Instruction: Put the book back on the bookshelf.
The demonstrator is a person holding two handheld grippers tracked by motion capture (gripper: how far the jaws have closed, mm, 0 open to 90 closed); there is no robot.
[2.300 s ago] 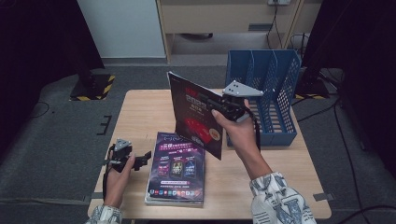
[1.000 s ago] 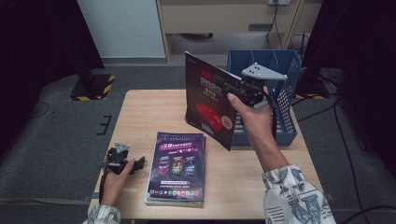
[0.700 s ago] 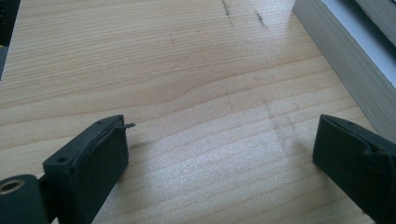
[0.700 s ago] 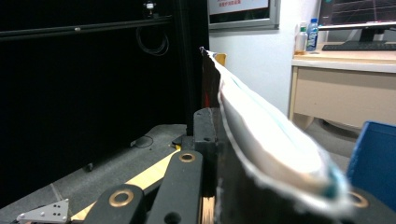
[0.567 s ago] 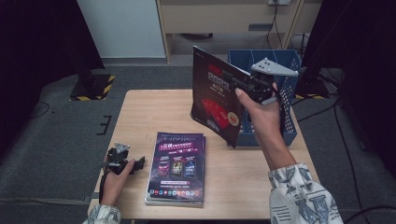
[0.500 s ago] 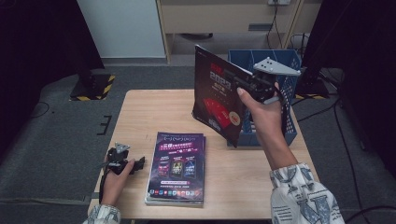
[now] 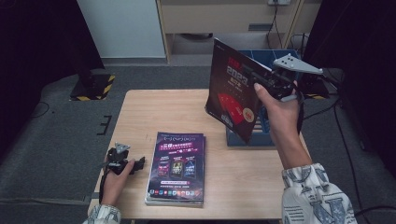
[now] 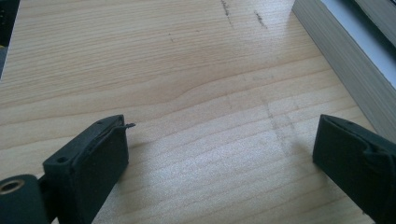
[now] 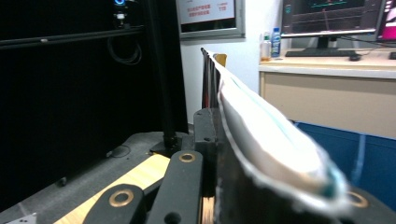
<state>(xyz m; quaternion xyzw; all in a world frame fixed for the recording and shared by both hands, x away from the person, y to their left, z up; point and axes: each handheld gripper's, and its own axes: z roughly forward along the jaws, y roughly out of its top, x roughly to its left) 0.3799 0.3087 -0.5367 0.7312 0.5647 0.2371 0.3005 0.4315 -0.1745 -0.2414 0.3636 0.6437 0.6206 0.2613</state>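
The high view looks down over the whole table (image 7: 196,112), whose wood the left gripper view skims closely, while the right gripper view faces level across the room.

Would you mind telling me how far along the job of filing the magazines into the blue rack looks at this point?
Done: one dark magazine is off the table, clamped in the right claw. In hand: it is held upright in the air beside the blue file rack, not yet in a slot. Left: slotting it in, then the stack of magazines lying on the table. The left claw rests open beside that stack.
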